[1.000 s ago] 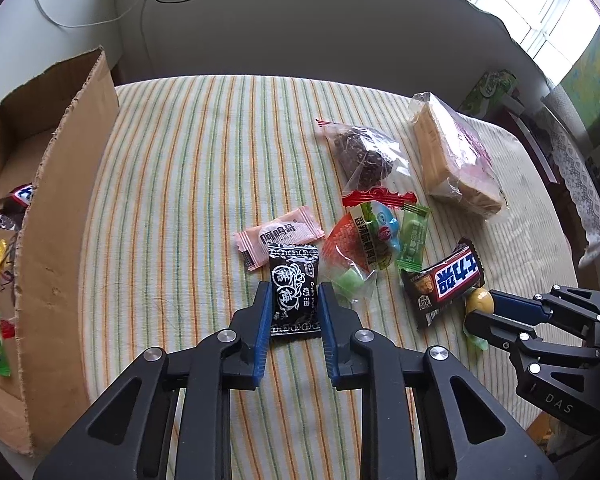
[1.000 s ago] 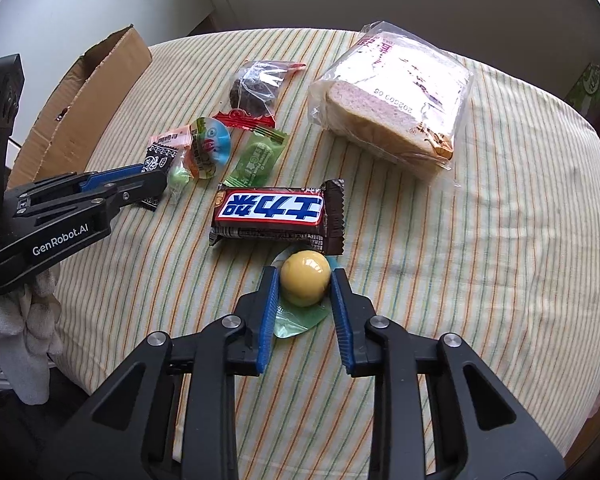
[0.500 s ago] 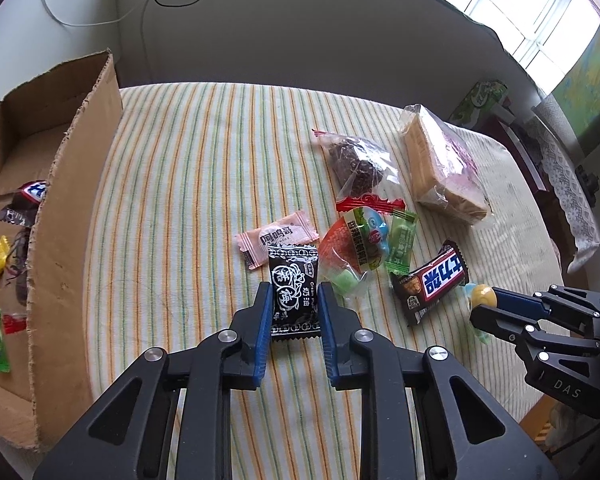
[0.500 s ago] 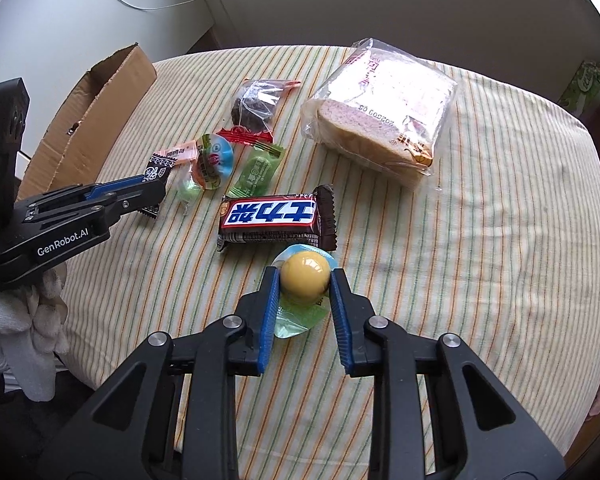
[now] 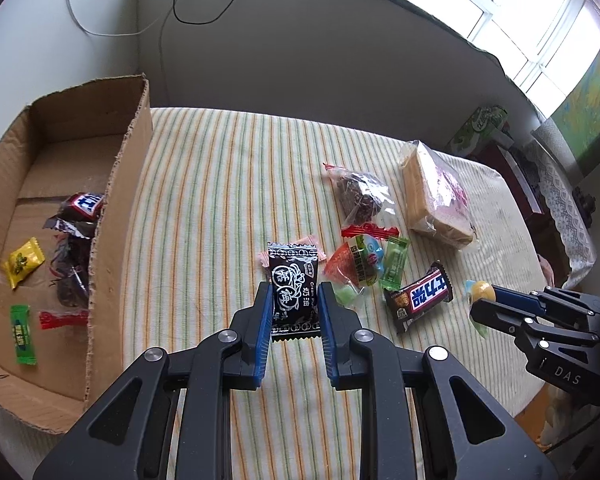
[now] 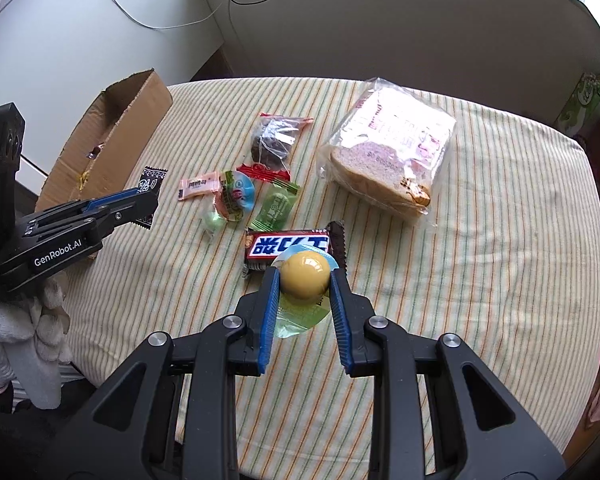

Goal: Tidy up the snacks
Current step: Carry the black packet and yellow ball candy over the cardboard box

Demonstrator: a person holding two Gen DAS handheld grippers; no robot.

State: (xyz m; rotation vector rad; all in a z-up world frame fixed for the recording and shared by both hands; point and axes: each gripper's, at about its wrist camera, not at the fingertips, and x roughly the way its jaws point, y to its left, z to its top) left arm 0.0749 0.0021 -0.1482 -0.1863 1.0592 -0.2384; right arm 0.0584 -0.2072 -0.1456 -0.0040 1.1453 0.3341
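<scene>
My left gripper (image 5: 293, 298) is shut on a black candy packet (image 5: 293, 286) and holds it above the striped tablecloth (image 5: 212, 208). It also shows in the right wrist view (image 6: 150, 196). My right gripper (image 6: 305, 280) is shut on a yellow jelly cup (image 6: 305, 276) lifted above the cloth; it shows in the left wrist view (image 5: 480, 291). A Snickers bar (image 6: 290, 245), a pink candy (image 6: 198, 186), a green packet (image 6: 276, 207), a round jelly pack (image 6: 234, 196), a dark cake bag (image 6: 274, 142) and a bagged bread loaf (image 6: 392, 152) lie on the cloth.
An open cardboard box (image 5: 112, 216) stands at the table's left edge with several snacks inside, among them a yellow candy (image 5: 22, 262) and a green packet (image 5: 22, 330). The table's front edge is near both grippers. A green box (image 5: 480, 124) sits beyond the far right.
Both grippers have risen with their loads: the black packet has come off the cloth and the yellow jelly cup is held higher. The snacks on the cloth have stayed in place.
</scene>
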